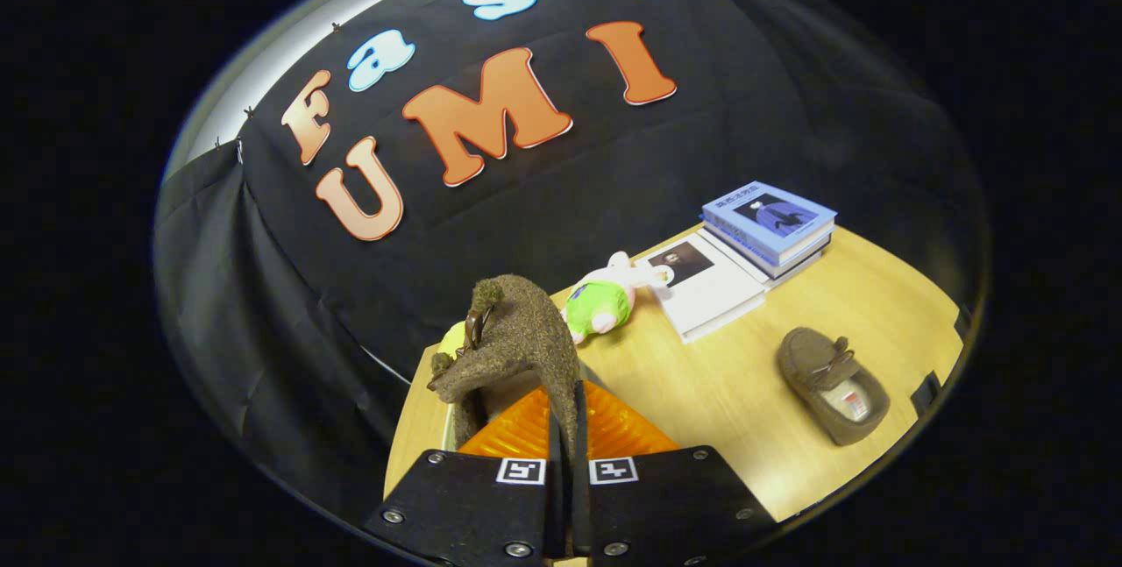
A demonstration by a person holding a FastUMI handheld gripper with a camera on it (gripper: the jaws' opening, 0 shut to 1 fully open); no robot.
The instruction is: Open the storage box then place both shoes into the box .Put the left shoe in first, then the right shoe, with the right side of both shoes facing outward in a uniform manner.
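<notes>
The fingers (568, 497) are clenched on the heel rim of a soft, light brown suede loafer (517, 348), hanging limply over the orange translucent plastic storage box (614, 435), while its mate (833, 385) lies beyond on the wooden bench (701, 383).

Even, bright overhead light on wooden table (727, 392); soft short shadow under loose shoe (833, 385). Strong fisheye bending toward rim, worst at 3 and 9 o'clock. Centre sharp, edges dim.
</notes>
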